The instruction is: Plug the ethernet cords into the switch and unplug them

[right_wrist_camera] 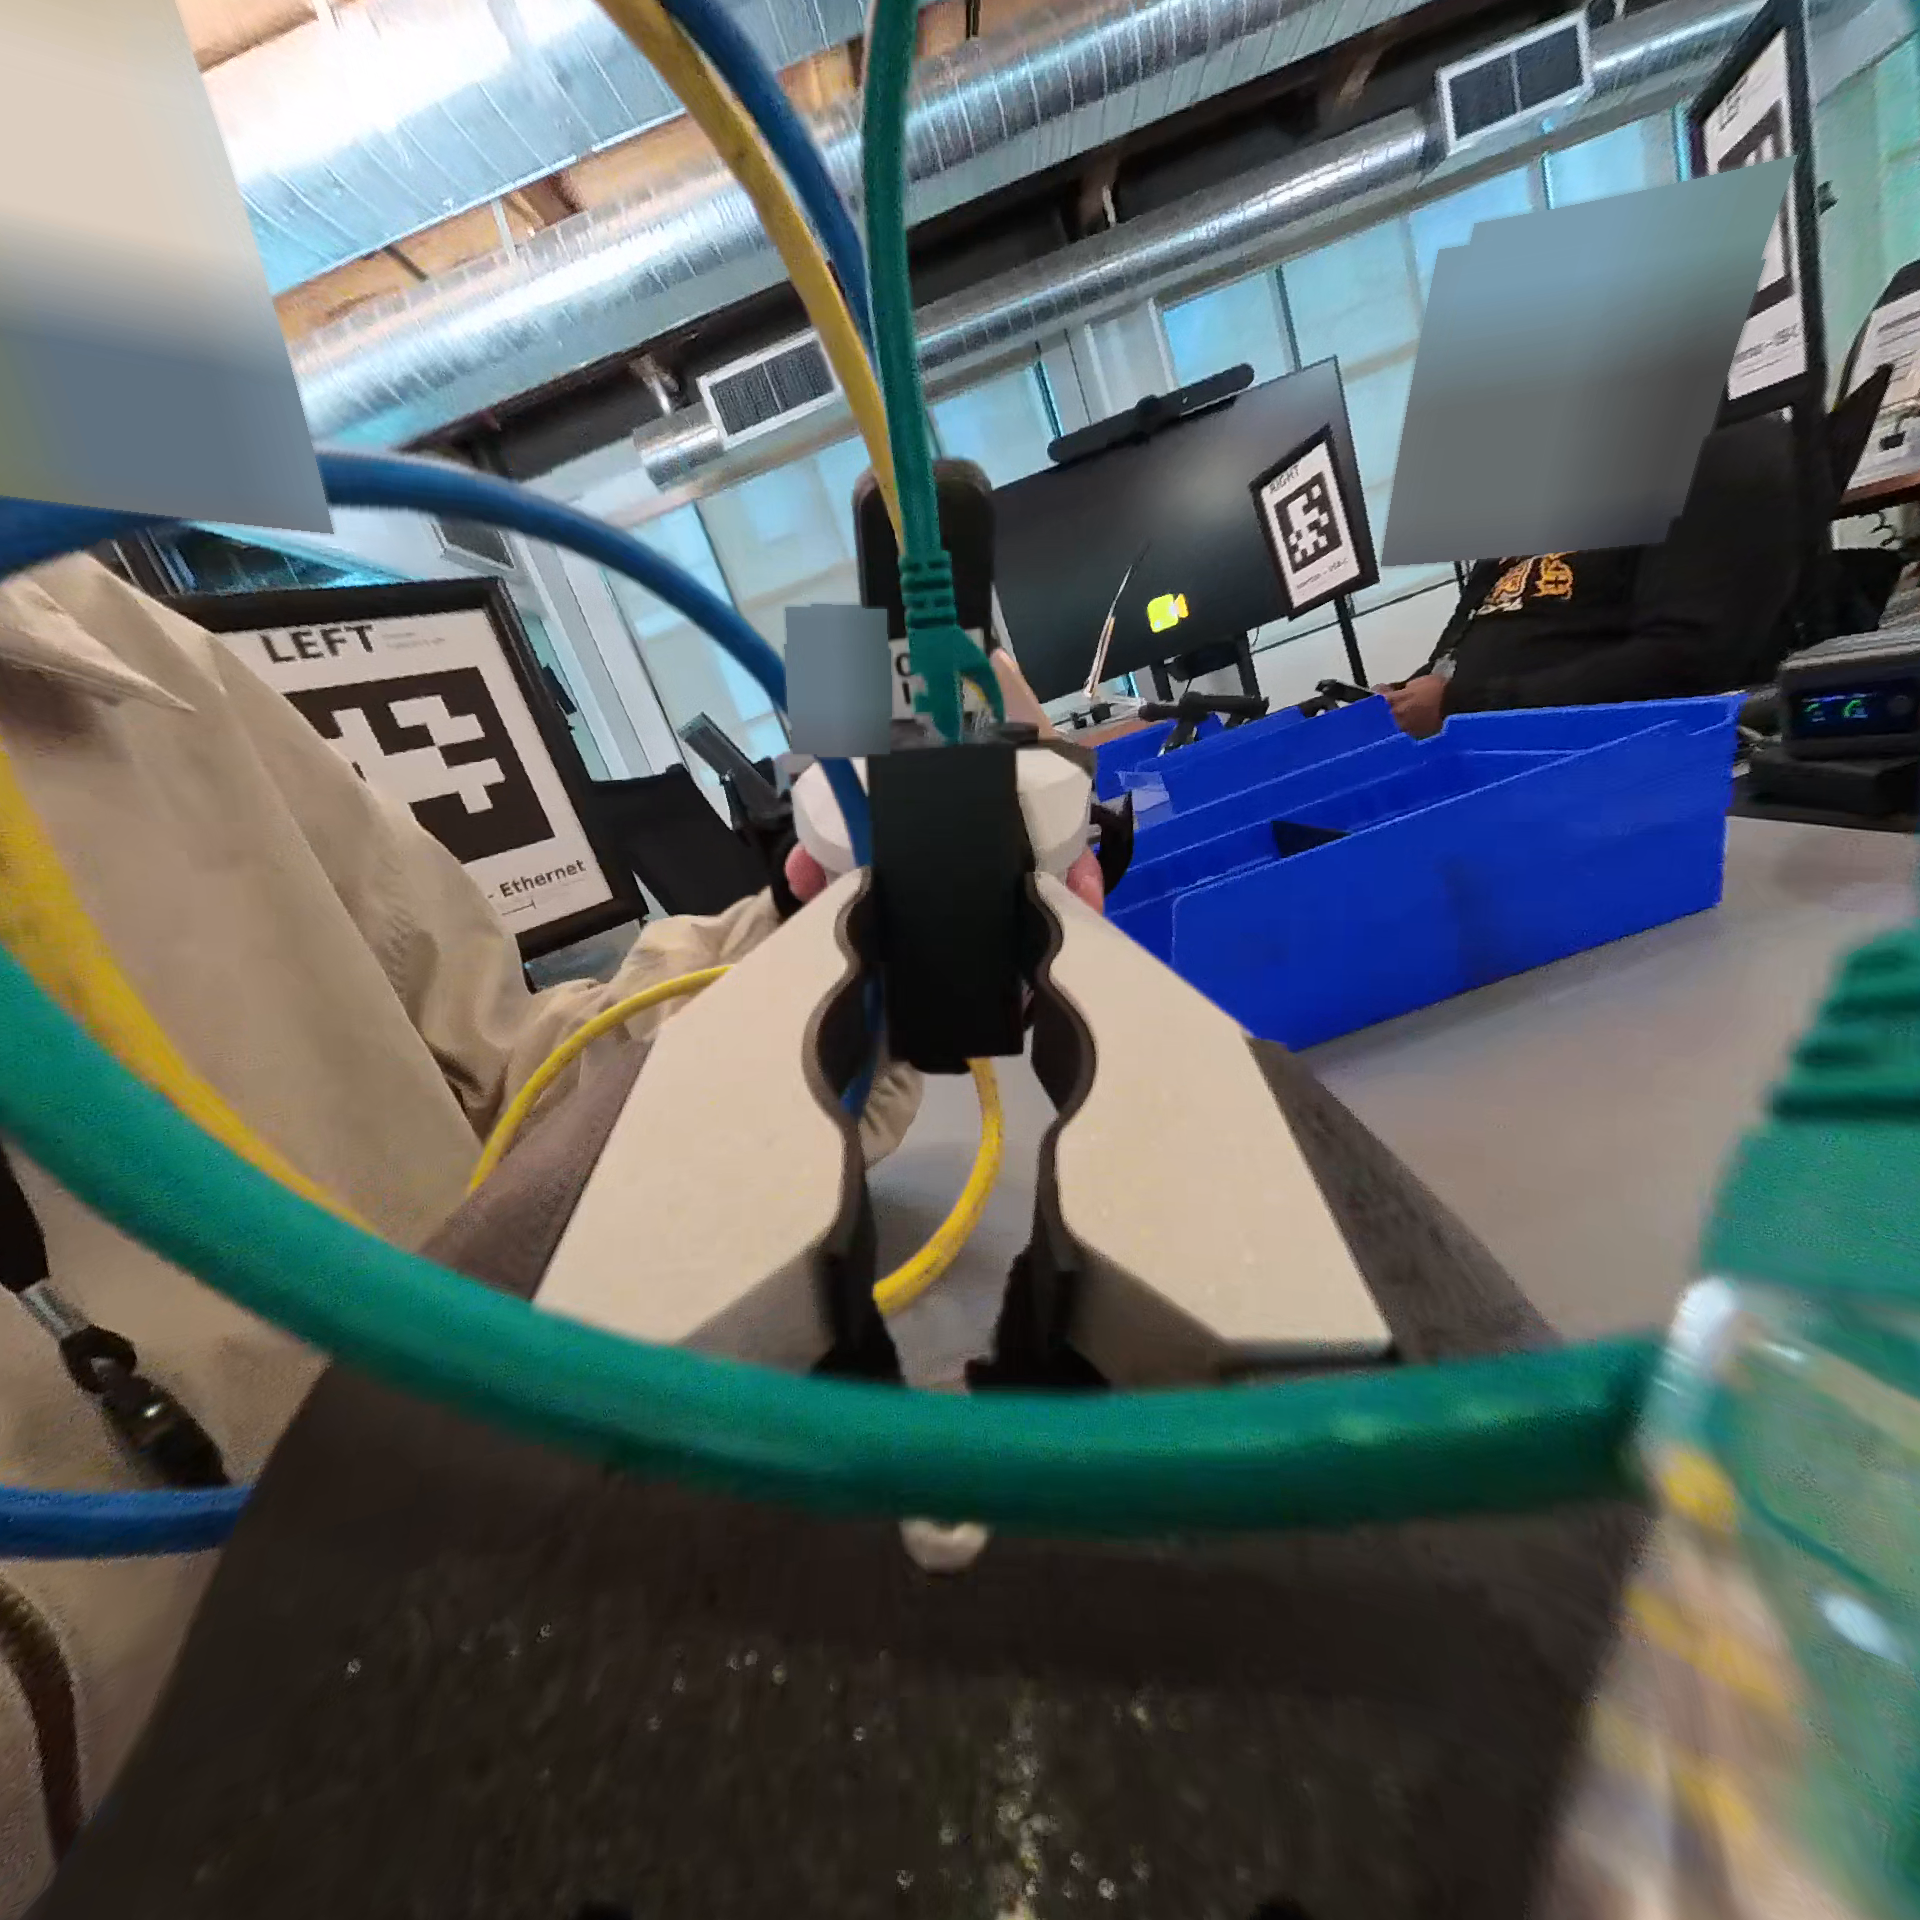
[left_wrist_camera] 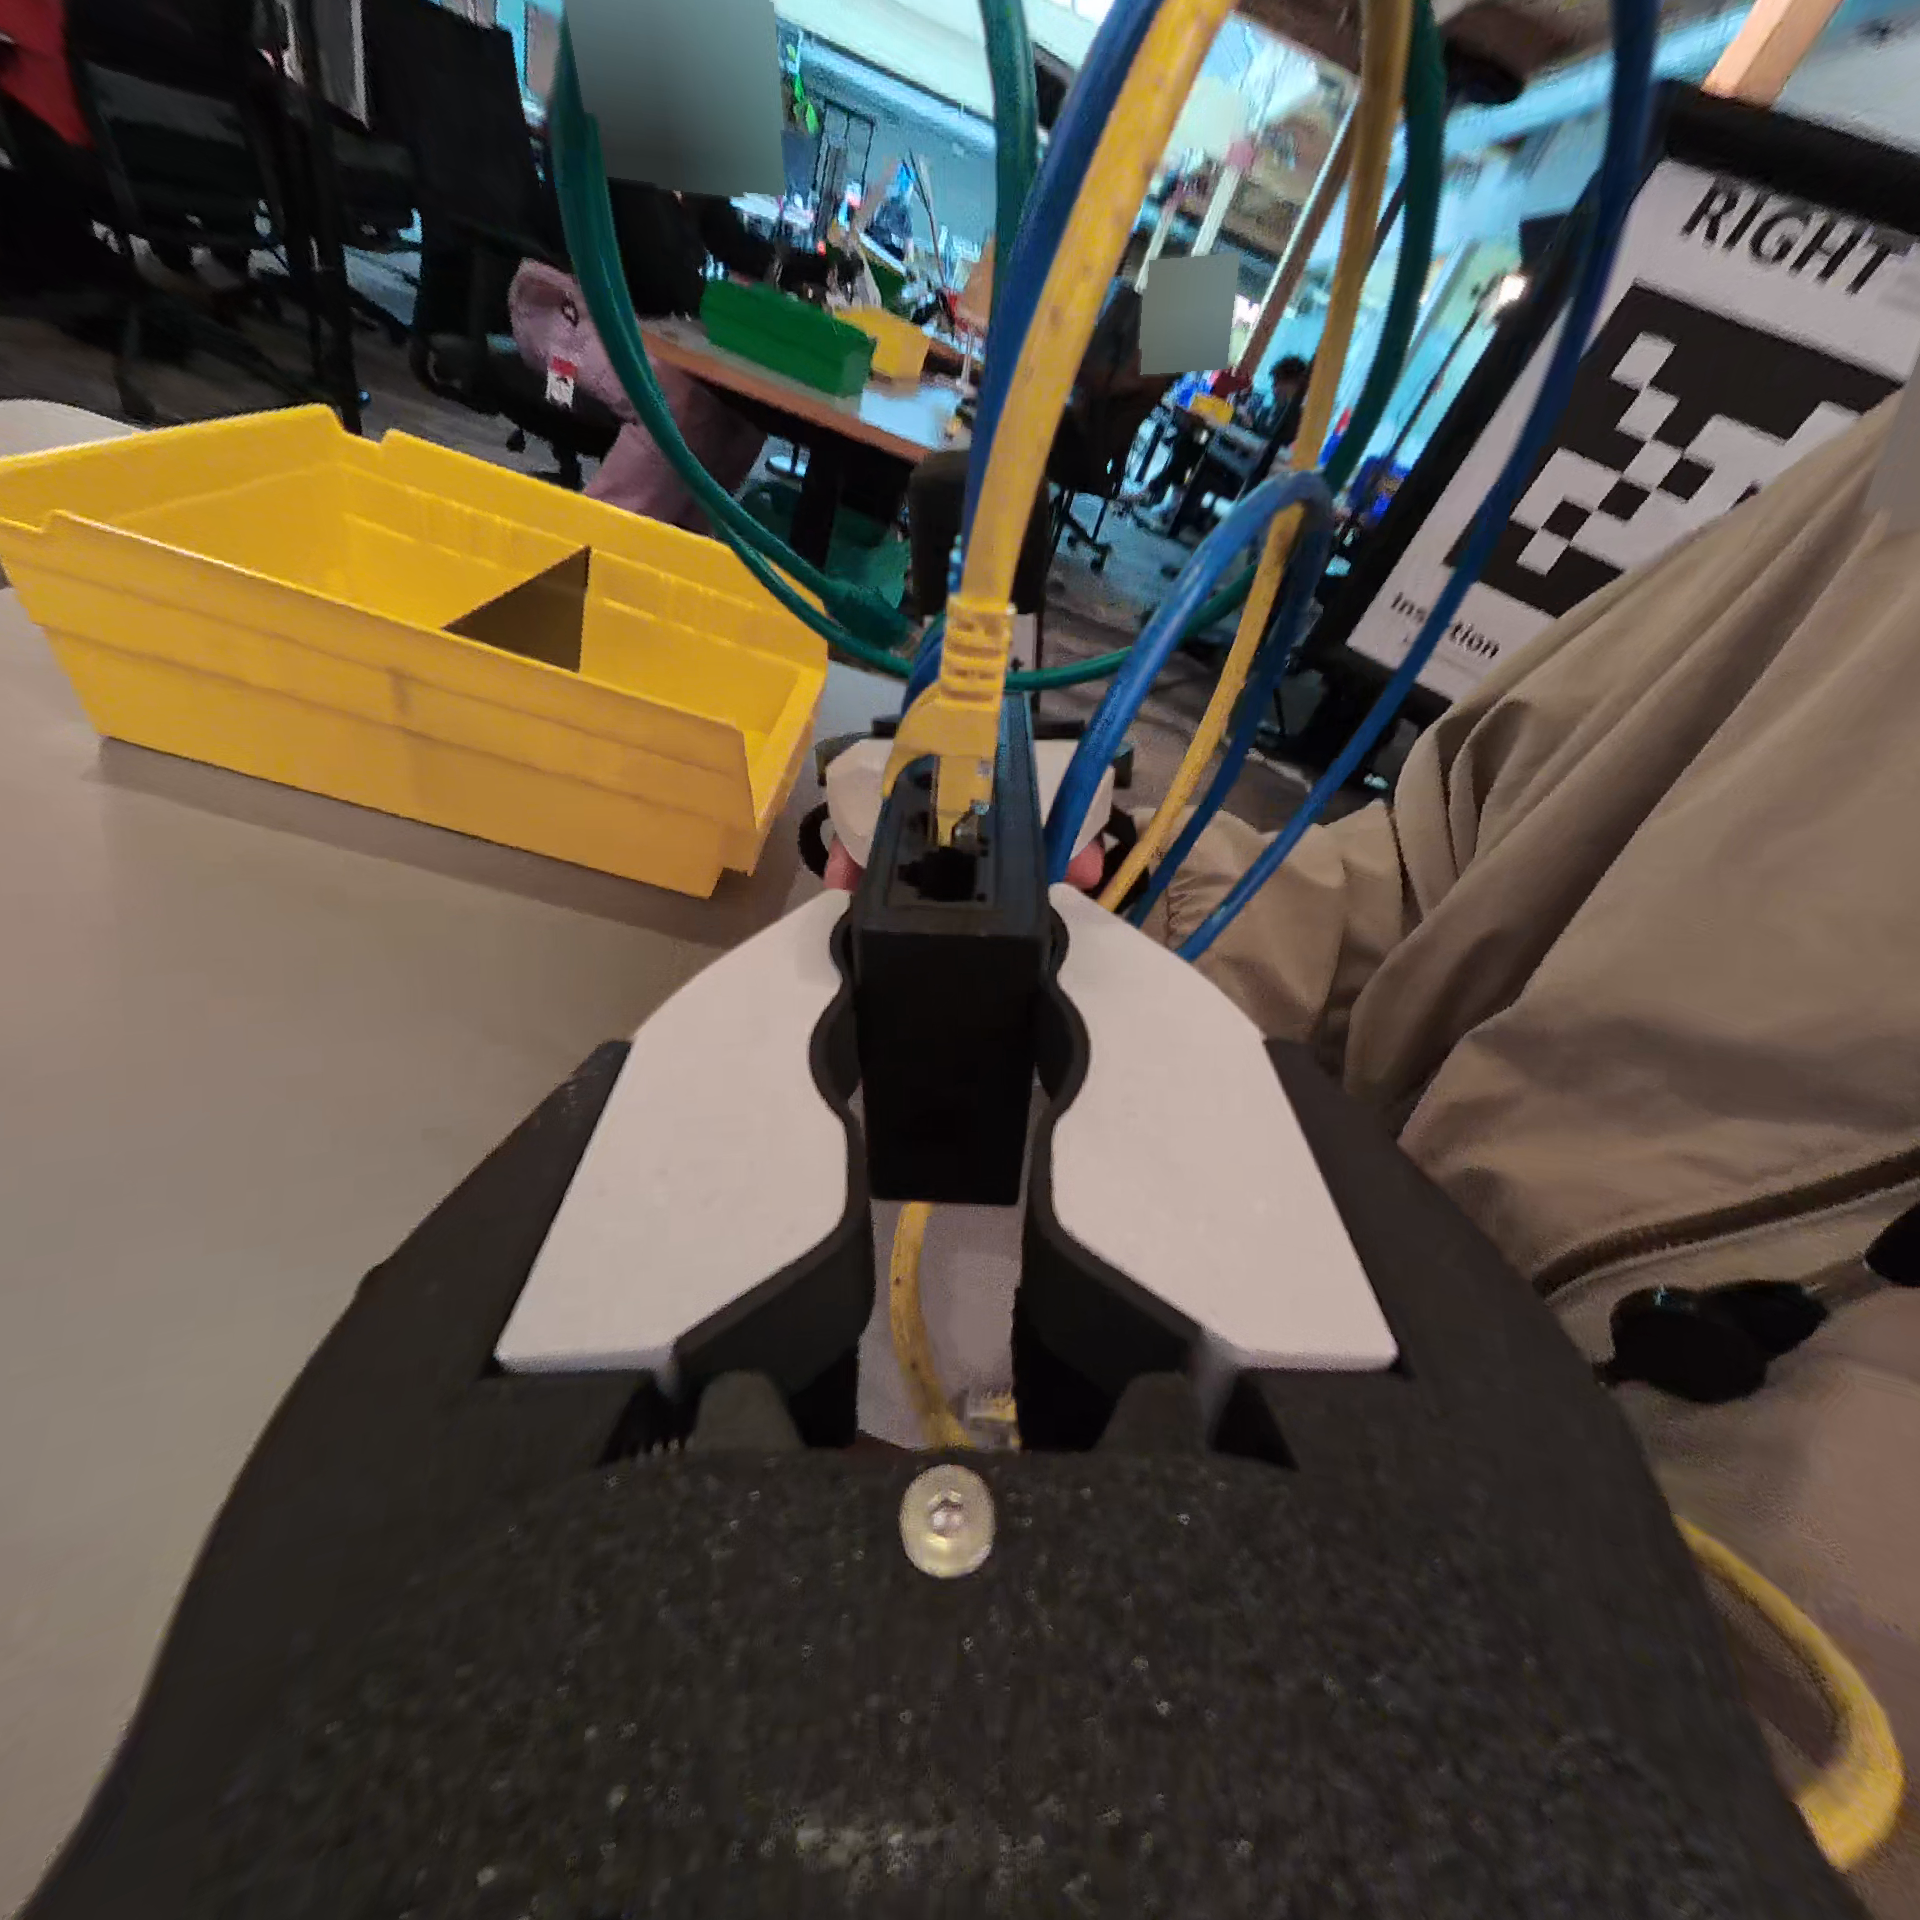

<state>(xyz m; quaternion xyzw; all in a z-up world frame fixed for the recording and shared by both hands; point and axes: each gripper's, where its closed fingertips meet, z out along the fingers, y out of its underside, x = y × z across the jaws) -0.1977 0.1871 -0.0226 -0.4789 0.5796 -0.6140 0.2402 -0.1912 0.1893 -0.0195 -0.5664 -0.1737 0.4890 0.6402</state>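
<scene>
The black switch (left_wrist_camera: 945, 1060) is held above the table between both grippers, one at each end. My left gripper (left_wrist_camera: 948, 935) is shut on its near end. A yellow cord's plug (left_wrist_camera: 971, 675) sits in a port on top, with an empty port (left_wrist_camera: 940, 878) just in front of it. A loose yellow plug (left_wrist_camera: 987, 1413) lies below, between the fingers. In the right wrist view my right gripper (right_wrist_camera: 945, 914) is shut on the switch (right_wrist_camera: 940, 831), and a green plug (right_wrist_camera: 930, 613) stands in it at the far end. Blue cords (left_wrist_camera: 1226, 582) loop around.
A yellow bin (left_wrist_camera: 395, 623) sits on the grey table to the left, a blue bin (right_wrist_camera: 1507, 862) to the right. A green cord (right_wrist_camera: 727, 1434) crosses close before the right camera, its loose plug (right_wrist_camera: 1818, 1195) at the right. A beige sleeve (left_wrist_camera: 1662, 831) and marker boards (right_wrist_camera: 436, 748) are near.
</scene>
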